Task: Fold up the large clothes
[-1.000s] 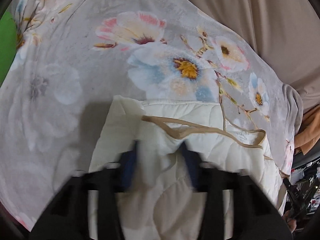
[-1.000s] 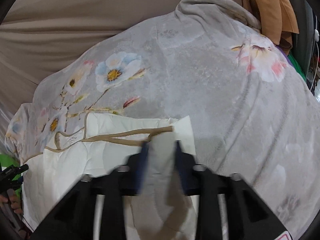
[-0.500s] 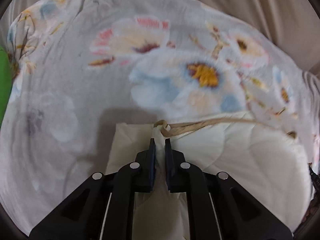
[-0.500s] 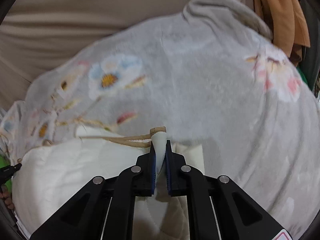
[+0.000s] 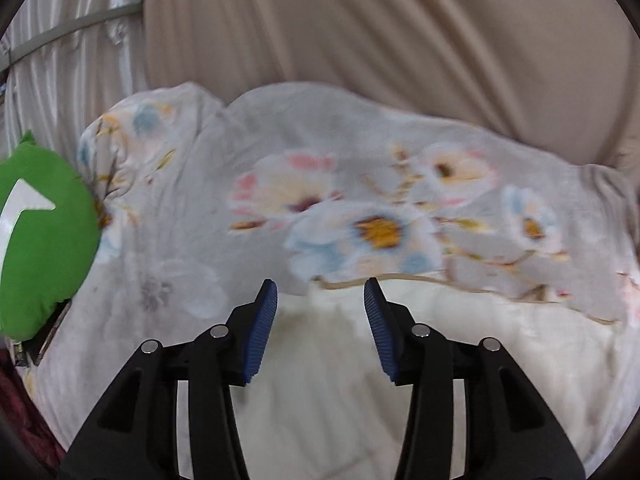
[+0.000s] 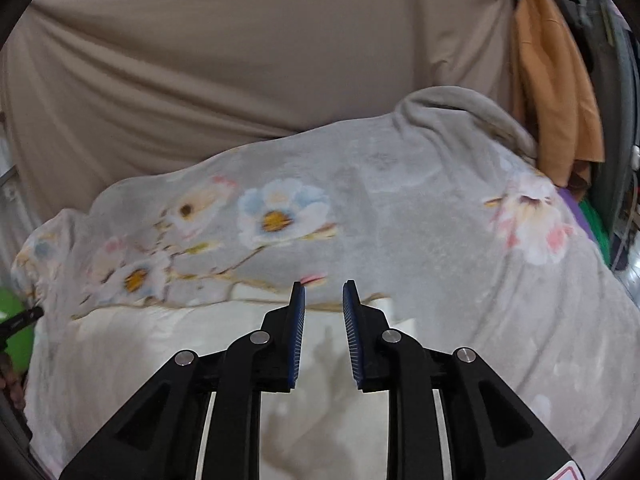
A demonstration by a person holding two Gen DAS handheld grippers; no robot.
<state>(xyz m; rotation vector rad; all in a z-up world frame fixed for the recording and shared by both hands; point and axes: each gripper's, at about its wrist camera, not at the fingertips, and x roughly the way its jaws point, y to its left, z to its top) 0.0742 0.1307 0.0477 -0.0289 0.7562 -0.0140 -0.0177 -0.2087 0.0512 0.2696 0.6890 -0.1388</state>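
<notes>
1. So the cream quilted garment (image 5: 360,364) is lying on the flowery grey blanket (image 5: 192,216) spread over the bed, its tan-trimmed edge (image 5: 404,279) now running across the far side. Looks to me like one fold has just been laid down

2. Left hand-held gripper (image 5: 320,312) is partway open with nothing between its blue pads (image 5: 260,332), just hanging above the cream fabric. Its jaws have just been opening

3. Right hand-held gripper (image 6: 323,320) is similar but with a narrower gap, also empty, hovering over the garment's right end (image 6: 384,320). Jaws just been opening there too

4. Compared with half a second back: both were clamped tight on a pinch of the cream cloth near the tan trim, now both have let go and pulled up and away, so you see way more of the beige curtain (image 5: 400,40) behind

5. What's left, I reckon: it's still a pretty big wide slab of cloth, so probably at least another fold or two plus some smoothing. Can't see the near edge, so hard to say how neat it landed

6. Green cushion (image 5: 44,240) off to the left is well clear of it
</notes>
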